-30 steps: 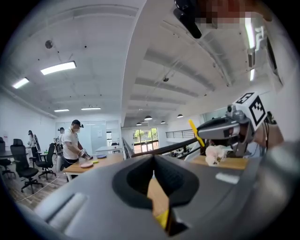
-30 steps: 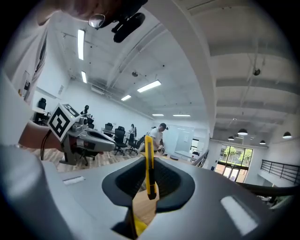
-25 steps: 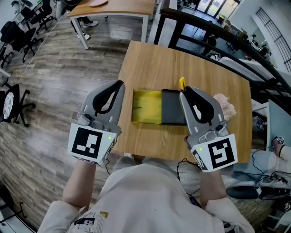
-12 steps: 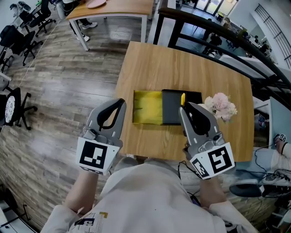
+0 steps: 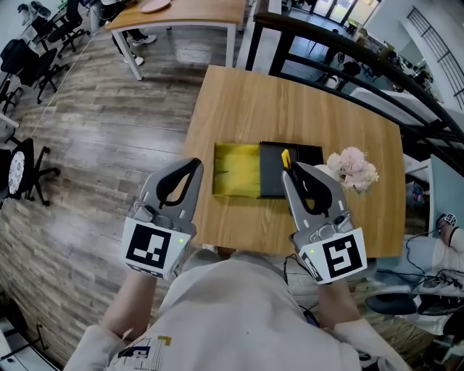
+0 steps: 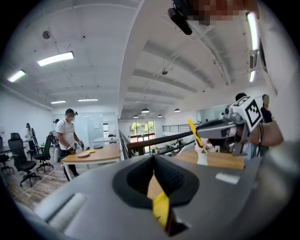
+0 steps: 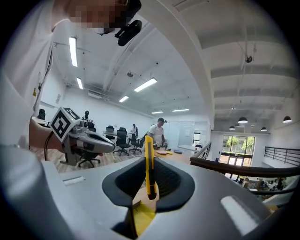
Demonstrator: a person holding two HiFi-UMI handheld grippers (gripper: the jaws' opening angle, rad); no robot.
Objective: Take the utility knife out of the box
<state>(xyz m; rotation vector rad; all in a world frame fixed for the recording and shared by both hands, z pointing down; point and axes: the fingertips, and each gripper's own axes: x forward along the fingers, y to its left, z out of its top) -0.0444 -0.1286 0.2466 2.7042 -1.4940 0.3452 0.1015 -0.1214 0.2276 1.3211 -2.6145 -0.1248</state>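
Observation:
The yellow utility knife (image 5: 286,158) stands upright between the pads of my right gripper (image 5: 288,170), which is shut on it just above the near edge of the box. In the right gripper view the utility knife (image 7: 149,164) rises straight out of the right gripper (image 7: 149,161). The box lies on the wooden table (image 5: 290,101) as a yellow lid (image 5: 237,170) beside a black tray (image 5: 270,174). My left gripper (image 5: 194,165) hangs at the table's front left edge, shut and holding nothing. From the left gripper (image 6: 154,158) view, the knife (image 6: 193,132) shows slanted at the right.
Pink flowers (image 5: 353,168) in a white vase stand right of the black tray. A black railing (image 5: 341,51) runs behind the table. Another table (image 5: 181,11) stands farther off, with a person (image 6: 68,136) next to it. Office chairs (image 5: 29,54) stand on the left.
Both grippers have sunk and drawn back toward the table's front edge. The knife came along in the right gripper, away from the far part of the box.

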